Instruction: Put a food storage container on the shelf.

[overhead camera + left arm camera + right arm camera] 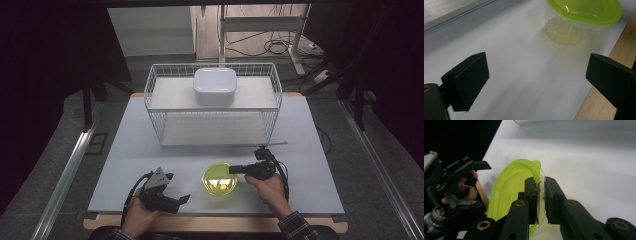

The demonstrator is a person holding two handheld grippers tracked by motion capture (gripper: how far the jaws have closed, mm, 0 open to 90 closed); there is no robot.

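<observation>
Near edge of the table [150,145]: the left gripper [184,199] rests just inside it, left of centre. In the left gripper view its jaws stand wide apart with bare surface between them; it holds nothing and touches nothing.

Just beyond, near the middle of the near edge, sits the green container [219,180], a clear tub with a lime-green rim and lid. The right gripper [541,192] reaches it from the right side. In the right gripper view its jaws are brought together on the container's wall and rim, one pad inside and one outside. The grip on the container appears established. The container seems to rest on the table; no lift is evident.

Far half of the table: a white wire basket rack [212,107] stands centred toward the far edge, with a white lidded box [215,86] on its upper shelf. Its lower shelf is vacant.

Judgement: grasp done. Transfer, probably toward the rack, and release remain.
</observation>
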